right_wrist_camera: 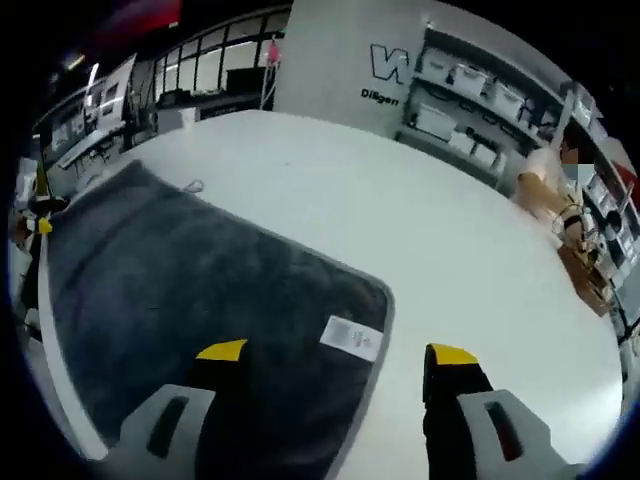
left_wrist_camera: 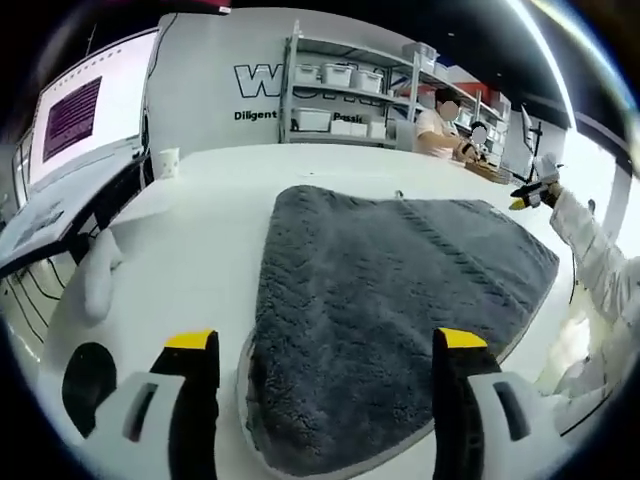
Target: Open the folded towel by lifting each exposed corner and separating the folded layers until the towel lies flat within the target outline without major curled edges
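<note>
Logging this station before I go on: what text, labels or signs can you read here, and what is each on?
"Diligent": small black lettering on the white wall, left gripper view; the words after it are hidden.
"W": start of large outlined wall lettering; the rest is cut off by the shelving.
White tag on the grey towel: print too small to read.
Screen: text blurred, unreadable.

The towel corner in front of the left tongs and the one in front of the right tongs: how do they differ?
The corner by the left tongs looks thick and rounded, with stacked folded layers showing at its edge; the corner by the right tongs looks thin and flat. The right corner carries a white label; the left corner shows none. Both belong to the same dark grey towel on the white table, and both tongs stand open.
</note>
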The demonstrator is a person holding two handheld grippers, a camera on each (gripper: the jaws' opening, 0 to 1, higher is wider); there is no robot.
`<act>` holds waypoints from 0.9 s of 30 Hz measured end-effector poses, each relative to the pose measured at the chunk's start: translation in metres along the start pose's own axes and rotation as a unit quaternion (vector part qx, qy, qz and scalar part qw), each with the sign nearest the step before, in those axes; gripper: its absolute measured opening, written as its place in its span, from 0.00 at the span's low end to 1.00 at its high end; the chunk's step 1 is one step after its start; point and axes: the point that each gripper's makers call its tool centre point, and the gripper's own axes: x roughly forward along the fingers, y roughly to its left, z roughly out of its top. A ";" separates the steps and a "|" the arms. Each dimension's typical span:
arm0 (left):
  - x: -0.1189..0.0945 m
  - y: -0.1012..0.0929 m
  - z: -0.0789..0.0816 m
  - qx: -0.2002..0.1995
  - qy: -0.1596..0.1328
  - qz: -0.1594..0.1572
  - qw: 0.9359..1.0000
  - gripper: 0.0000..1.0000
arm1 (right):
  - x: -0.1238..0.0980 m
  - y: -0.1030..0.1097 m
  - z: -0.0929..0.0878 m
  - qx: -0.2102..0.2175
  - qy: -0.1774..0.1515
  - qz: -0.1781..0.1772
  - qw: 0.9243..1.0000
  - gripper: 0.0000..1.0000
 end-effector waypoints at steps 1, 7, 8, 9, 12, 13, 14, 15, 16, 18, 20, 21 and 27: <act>0.002 0.000 0.003 -0.003 -0.004 -0.001 1.000 0.86 | -0.005 0.007 -0.005 0.008 0.002 0.008 1.000 0.77; 0.014 0.002 0.017 -0.007 -0.012 -0.011 1.000 0.86 | -0.027 0.040 -0.022 0.018 0.002 0.036 0.999 0.94; 0.015 0.003 0.019 -0.005 -0.012 -0.010 1.000 0.86 | -0.030 0.045 -0.024 0.018 0.002 0.040 0.999 0.96; 0.017 0.005 0.021 -0.005 -0.013 -0.010 1.000 0.86 | -0.033 0.050 -0.025 0.018 0.000 0.043 0.999 0.98; 0.021 0.008 0.025 -0.005 -0.013 -0.010 1.000 0.85 | -0.038 0.060 -0.028 0.016 -0.004 0.045 0.999 0.99; 0.021 0.009 0.026 -0.005 -0.013 -0.010 1.000 0.85 | -0.039 0.061 -0.028 0.016 -0.004 0.045 0.999 0.99; 0.022 0.009 0.026 -0.006 -0.013 -0.010 1.000 0.85 | -0.039 0.062 -0.028 0.016 -0.004 0.045 0.999 0.99; 0.022 0.009 0.026 -0.006 -0.013 -0.010 1.000 0.84 | -0.040 0.062 -0.029 0.015 -0.005 0.045 0.999 0.99; 0.024 0.011 0.028 -0.005 -0.014 -0.009 1.000 0.84 | -0.042 0.068 -0.030 0.013 -0.005 0.048 0.999 0.99; 0.027 0.014 0.032 -0.003 -0.015 -0.008 1.000 0.83 | -0.046 0.078 -0.034 0.009 -0.004 0.053 0.999 0.99; 0.042 0.021 0.041 0.000 -0.011 -0.005 1.000 0.83 | -0.056 0.102 -0.040 -0.001 -0.009 0.052 0.999 0.99; 0.048 0.025 0.043 0.003 -0.007 -0.002 1.000 0.83 | -0.061 0.116 -0.042 -0.006 -0.014 0.059 0.998 0.99; 0.065 0.028 0.045 -0.003 -0.010 -0.012 1.000 0.74 | -0.069 0.143 -0.040 -0.009 -0.031 0.082 0.996 0.99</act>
